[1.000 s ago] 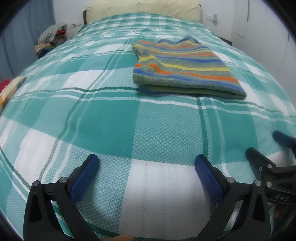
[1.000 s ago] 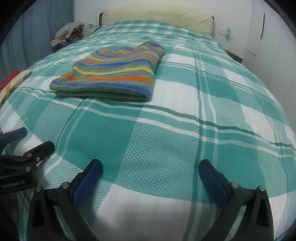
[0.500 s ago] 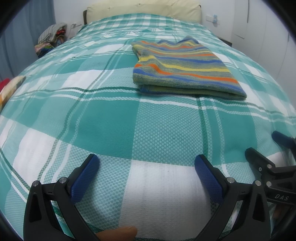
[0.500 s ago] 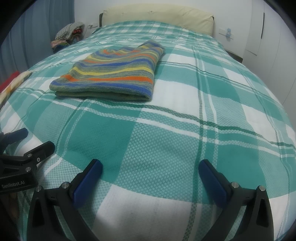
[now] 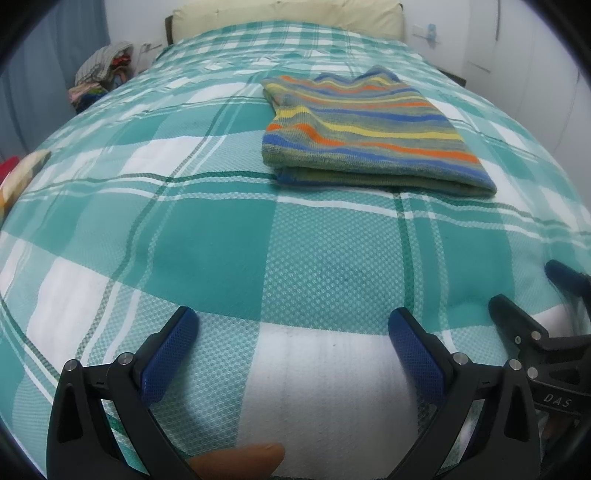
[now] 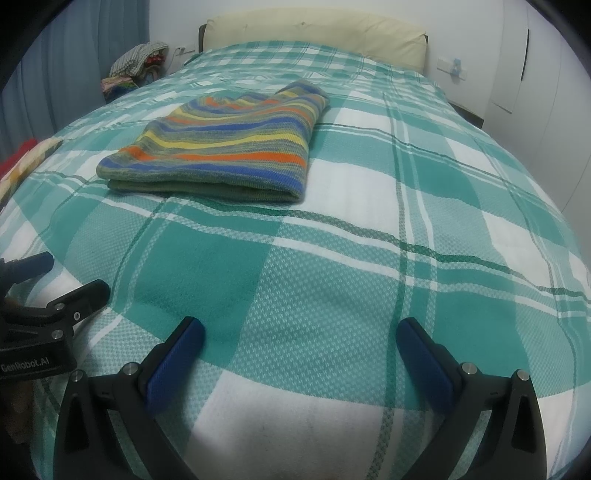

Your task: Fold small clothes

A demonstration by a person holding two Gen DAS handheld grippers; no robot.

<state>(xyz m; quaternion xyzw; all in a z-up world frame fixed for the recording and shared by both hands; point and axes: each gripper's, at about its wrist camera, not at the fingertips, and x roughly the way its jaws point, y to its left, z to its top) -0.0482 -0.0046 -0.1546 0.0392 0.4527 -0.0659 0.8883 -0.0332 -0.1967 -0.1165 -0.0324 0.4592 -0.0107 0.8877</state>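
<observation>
1. Folded sweater (image 5: 369, 129) lies on the bed (image 5: 207, 229), around 1 o'clock from the left gripper (image 5: 291, 332).
2. Right gripper (image 6: 301, 341) sits just right of it.
3. Clothes pile (image 5: 101, 75) way off at 10 o'clock, beside the bed.
4. Pillow (image 6: 314, 31) at the far end.

Setting: a bedroom in a home.
Bed (image 5: 207, 236): fills both views, covered by a teal-and-white checked spread.
Headboard (image 6: 317, 29): cream, padded, at the far end against a white wall.
Curtain (image 6: 92, 51): blue-grey, hanging along the left side.
Clothes heap (image 5: 103, 74): mixed garments piled beside the bed near the curtain.
Wardrobe doors (image 6: 524, 55): white, on the right.
Wall socket (image 6: 452, 68): beside the headboard.
</observation>
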